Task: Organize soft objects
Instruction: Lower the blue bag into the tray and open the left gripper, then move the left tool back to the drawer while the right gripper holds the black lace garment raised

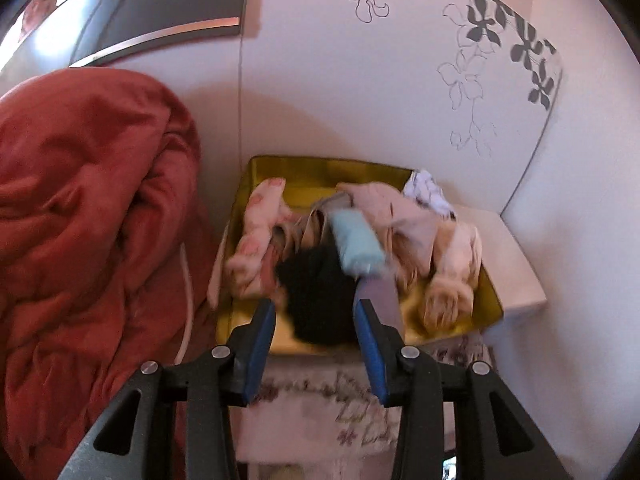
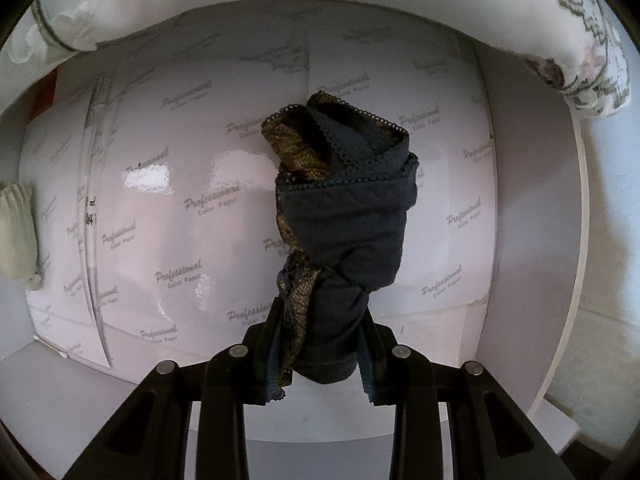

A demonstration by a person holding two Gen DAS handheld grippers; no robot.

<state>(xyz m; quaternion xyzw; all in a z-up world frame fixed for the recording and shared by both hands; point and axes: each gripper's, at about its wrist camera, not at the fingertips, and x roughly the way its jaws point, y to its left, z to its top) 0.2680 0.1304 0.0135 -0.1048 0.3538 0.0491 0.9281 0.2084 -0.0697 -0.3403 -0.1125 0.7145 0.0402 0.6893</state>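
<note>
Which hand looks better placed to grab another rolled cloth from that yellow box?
Probably the left. Its tool is open, empty and aimed into the yellow box. The right tool is already shut on a dark lace-trimmed bundle.

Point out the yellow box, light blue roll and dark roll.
Yellow box (image 1: 304,168): left wrist view, back inner wall.
Light blue roll (image 1: 356,238): left wrist view, middle of the roll.
Dark roll (image 2: 348,224): right wrist view, middle of its wrapped band.
</note>
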